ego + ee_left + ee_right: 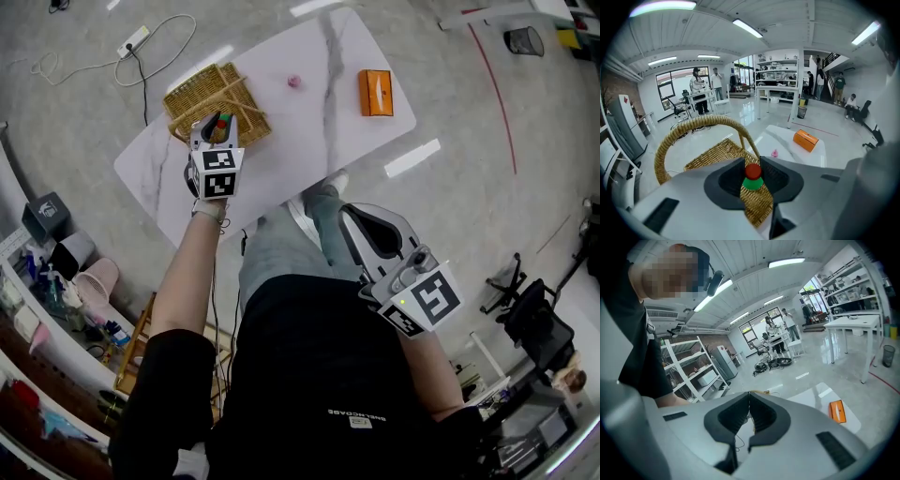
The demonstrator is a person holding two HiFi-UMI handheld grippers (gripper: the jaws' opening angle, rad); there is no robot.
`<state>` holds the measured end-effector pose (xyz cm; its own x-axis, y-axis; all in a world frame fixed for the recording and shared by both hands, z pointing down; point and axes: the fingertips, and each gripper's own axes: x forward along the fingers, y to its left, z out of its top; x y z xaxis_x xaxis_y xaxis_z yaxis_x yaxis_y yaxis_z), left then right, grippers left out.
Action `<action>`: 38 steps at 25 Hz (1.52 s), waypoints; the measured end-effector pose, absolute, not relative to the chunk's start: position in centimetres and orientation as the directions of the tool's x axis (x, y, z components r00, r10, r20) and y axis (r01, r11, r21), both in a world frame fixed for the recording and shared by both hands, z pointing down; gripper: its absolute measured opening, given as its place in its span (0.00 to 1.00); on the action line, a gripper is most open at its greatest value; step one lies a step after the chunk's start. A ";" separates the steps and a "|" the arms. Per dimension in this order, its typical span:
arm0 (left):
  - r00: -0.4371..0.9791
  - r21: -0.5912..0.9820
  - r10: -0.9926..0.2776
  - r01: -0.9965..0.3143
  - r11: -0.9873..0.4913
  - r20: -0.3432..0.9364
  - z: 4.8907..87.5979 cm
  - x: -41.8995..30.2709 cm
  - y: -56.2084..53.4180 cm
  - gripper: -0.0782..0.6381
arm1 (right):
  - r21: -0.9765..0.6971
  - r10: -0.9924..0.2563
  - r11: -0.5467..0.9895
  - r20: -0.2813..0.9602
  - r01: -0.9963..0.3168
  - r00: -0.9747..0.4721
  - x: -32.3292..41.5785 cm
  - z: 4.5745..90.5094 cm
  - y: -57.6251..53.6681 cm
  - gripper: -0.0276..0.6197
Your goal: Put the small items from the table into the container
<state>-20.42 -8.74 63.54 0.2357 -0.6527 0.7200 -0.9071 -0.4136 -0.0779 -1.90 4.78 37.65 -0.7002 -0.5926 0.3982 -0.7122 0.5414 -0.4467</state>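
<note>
My left gripper hovers over the woven basket at the white table's left end, shut on a small red and green item. In the left gripper view that item sits between the dark pads, just inside the basket's arched handle. A small pink item lies on the table beyond the basket. My right gripper is held back near the person's body, off the table, its jaws shut with nothing between them.
An orange box lies at the table's right end. A power strip with a cable lies on the floor past the table. Cluttered shelves stand at the left, an office chair at the right.
</note>
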 end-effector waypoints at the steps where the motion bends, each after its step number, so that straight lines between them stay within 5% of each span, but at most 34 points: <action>1: 0.240 -0.072 -0.652 -0.907 -0.415 0.719 63.6 -20.4 -8.7 0.24 | -0.446 -0.593 0.542 0.398 -0.712 -0.700 -2.0 37.6 4.8 0.06; 38: 0.235 -0.069 -0.693 -0.922 -0.380 0.681 62.1 -20.9 -8.5 0.27 | -0.445 -0.575 0.566 0.389 -0.694 -0.719 -2.8 37.4 5.4 0.06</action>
